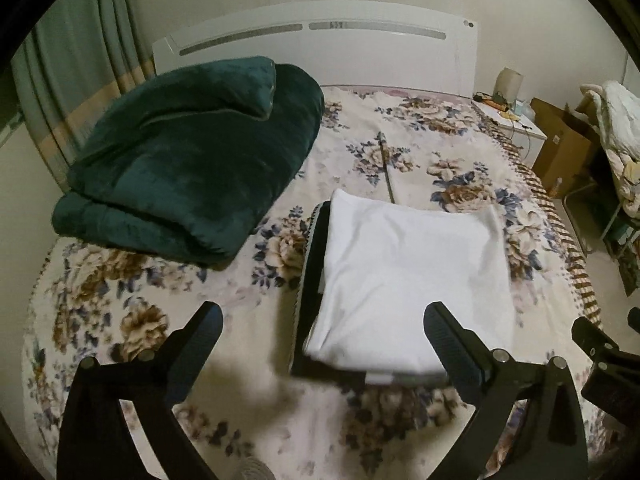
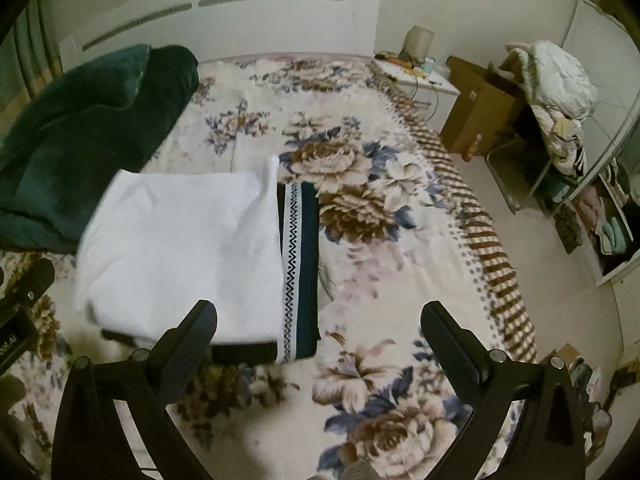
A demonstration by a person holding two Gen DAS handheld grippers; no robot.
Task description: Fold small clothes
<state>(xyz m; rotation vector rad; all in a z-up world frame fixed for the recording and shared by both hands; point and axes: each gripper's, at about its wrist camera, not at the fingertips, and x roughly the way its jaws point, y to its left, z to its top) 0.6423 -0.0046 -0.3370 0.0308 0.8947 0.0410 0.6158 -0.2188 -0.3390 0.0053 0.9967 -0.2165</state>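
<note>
Both sets of jaws stand wide and carry nothing: the left gripper [image 1: 323, 330] hangs over the near left corner of the white garment [image 1: 408, 280], and the right gripper [image 2: 318, 320] hangs over that garment's near right edge, one finger [image 2: 196, 332] above the cloth, the other out over the floral bedspread [image 2: 400, 280].

The white garment looks folded: a neat flat rectangle, edges square, lying on a dark garment with a zigzag trim band [image 2: 291, 272]. The dark piece shows along the white garment's right side and near edge, and as a dark border on its left in the left wrist view. So I judge at least two pieces stacked and this fold done or nearly done; a last smoothing or squaring may remain.

Beyond the white garment on its left sits a bulky green blanket [image 1: 192, 152], well apart from the grippers.

Hard to tell: how the dark garment is folded, since most of it is covered. The white garment's near edge is blurred. Whether more clothes wait is not visible.
</note>
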